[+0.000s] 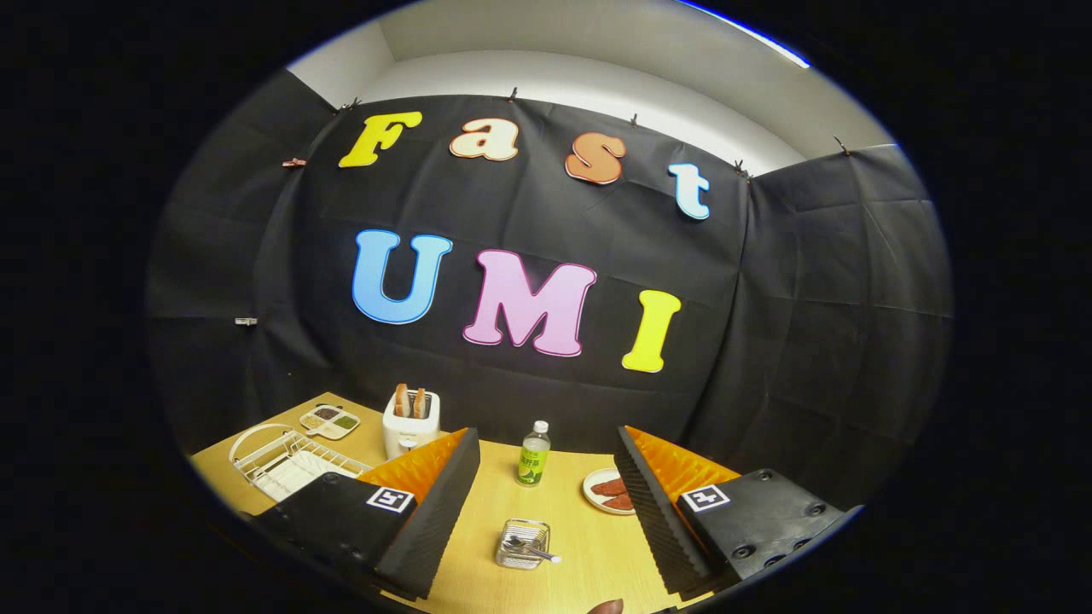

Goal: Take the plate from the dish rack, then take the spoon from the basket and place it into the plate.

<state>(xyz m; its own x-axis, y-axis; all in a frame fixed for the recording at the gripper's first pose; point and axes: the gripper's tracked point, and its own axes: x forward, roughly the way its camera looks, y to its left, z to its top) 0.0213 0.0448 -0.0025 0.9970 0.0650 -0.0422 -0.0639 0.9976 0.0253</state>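
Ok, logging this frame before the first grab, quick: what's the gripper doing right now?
Gripper: open and holding nothing; the basket with the spoon sits on the table between its fingers.

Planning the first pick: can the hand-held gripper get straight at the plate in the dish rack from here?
Probably not straight on. The hand-held gripper is open with nothing held, and points toward the basket. The dish rack sits off beyond its left finger, so it likely must swing left first; nothing visibly blocks that side.
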